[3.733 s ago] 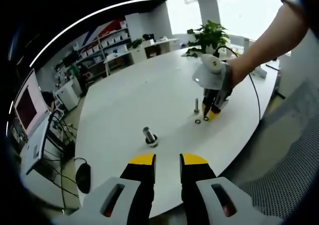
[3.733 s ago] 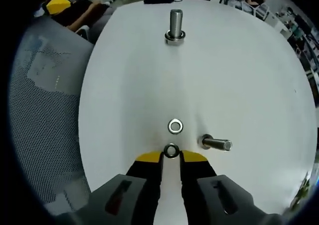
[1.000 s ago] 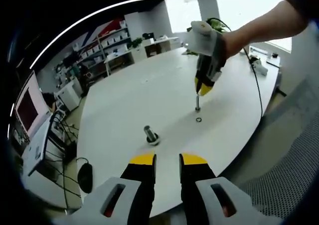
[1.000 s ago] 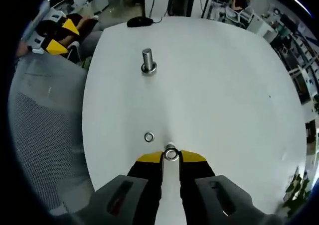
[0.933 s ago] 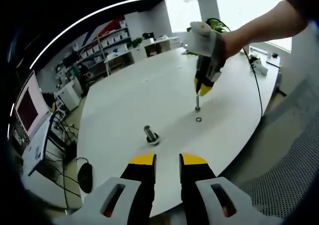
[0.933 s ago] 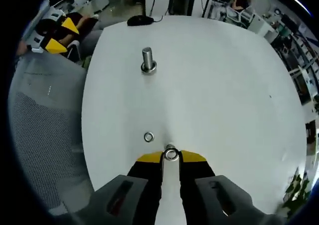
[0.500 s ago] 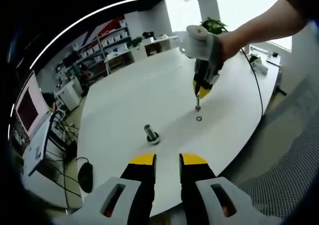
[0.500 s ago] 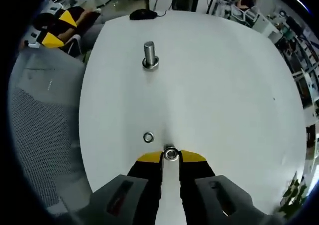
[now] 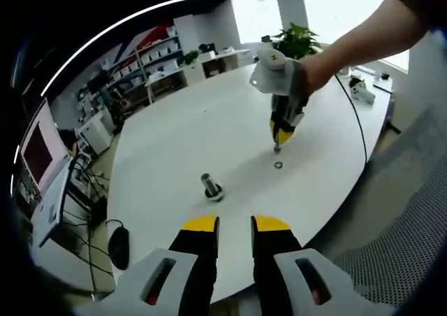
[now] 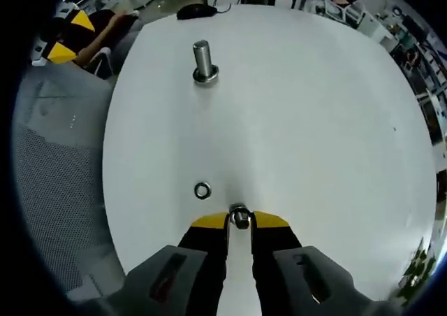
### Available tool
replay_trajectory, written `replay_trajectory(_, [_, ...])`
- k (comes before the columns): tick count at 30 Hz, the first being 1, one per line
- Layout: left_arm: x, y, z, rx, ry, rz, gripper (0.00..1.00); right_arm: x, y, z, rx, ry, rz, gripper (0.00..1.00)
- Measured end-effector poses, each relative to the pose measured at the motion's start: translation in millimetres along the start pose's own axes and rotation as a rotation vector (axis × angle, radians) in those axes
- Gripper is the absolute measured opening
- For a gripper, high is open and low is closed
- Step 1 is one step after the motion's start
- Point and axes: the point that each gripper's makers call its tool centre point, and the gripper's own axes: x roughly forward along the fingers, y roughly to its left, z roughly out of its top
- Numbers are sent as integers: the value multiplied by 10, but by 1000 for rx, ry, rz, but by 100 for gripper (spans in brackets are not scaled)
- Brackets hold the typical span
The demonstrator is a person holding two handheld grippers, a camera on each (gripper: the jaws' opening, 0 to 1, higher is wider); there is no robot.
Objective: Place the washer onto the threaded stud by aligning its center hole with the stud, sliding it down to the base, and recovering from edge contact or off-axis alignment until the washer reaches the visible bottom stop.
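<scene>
Your white surface point(image 10: 314, 120) carries everything. Take the thick stud point(image 10: 202, 61) with its ring at the base as your landmark: it stands upright, well apart from your right tongs point(image 10: 239, 221). Those tongs grip a washer point(image 10: 239, 216) at their yellow tips, right over the thin stud point(image 9: 277, 147). A second washer point(image 10: 202, 190) lies flat just beside the tips, on the landmark's side. Your left tongs point(image 9: 234, 225) hang off the surface edge, jaws slightly parted, holding nothing.

My right hand-held gripper point(image 10: 239, 218) lifted washer point(image 10: 239, 216) off worktop point(image 10: 314, 120), now atop stud point(image 9: 277, 147).
</scene>
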Motion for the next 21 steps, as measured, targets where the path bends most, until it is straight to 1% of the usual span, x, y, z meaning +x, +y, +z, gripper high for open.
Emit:
replay_trajectory(5, [8,-7,-7,4,3,-3,16,65,11,-31,8,10,6,14])
replay_trajectory(9, [7,-7,-7,6,7,-1,16,109,21,-75,6,33,15,14])
replay_trajectory(14, [5,1,-16,-1,11,1,16,128,29,-70,7,33,17,14])
replay_trajectory(18, [12,-2,-25,5,15,-1,15,147,13,-30,33,11,20,14])
replay_trajectory(21, [3,10,-25,-3,11,1,14,147,17,-24,33,10,15,14])
